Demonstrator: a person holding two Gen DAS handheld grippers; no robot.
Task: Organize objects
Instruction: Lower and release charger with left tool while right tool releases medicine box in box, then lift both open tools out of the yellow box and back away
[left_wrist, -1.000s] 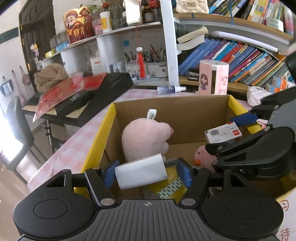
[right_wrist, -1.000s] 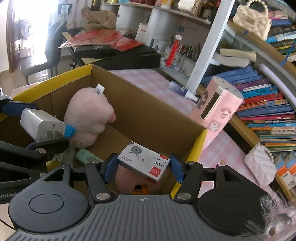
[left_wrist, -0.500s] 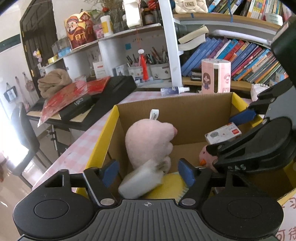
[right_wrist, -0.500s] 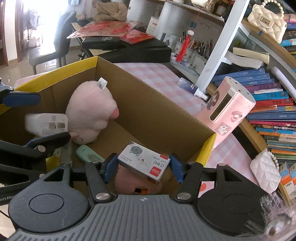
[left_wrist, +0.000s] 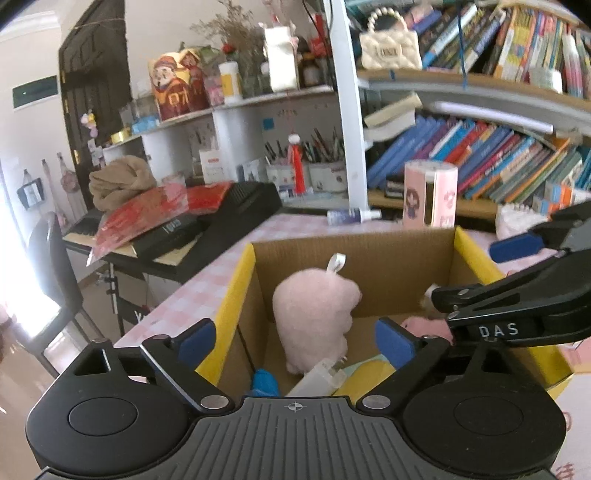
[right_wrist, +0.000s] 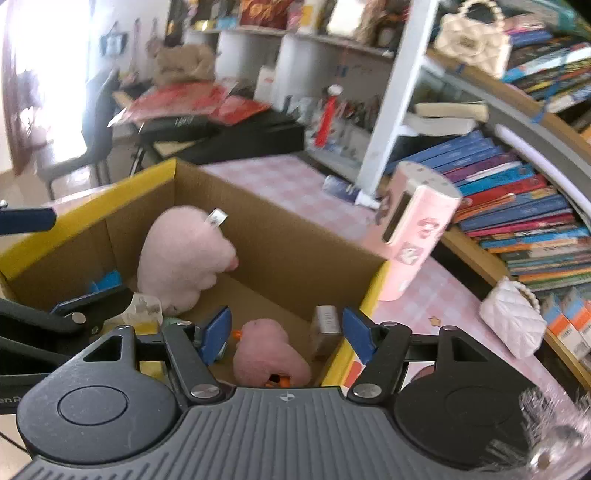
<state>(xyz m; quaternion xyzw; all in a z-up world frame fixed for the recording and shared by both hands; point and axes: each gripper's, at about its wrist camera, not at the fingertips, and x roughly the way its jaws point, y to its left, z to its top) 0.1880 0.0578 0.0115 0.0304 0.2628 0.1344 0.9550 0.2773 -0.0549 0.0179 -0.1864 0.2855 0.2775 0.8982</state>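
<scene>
- Left gripper (left_wrist: 295, 341): fingers opening, nothing between them; the white charger (left_wrist: 319, 374) lies loose at lower centre in the cardboard box (left_wrist: 369, 254).
- Right gripper (right_wrist: 286, 330): fingers opening, empty; the small staple box (right_wrist: 325, 325) stands against the box's right wall, beside the small pink plush (right_wrist: 271, 354).

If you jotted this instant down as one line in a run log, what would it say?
left claw: opening, empty | right claw: opening, empty | white charger: lying in cardboard box | small carton: against box wall
</scene>
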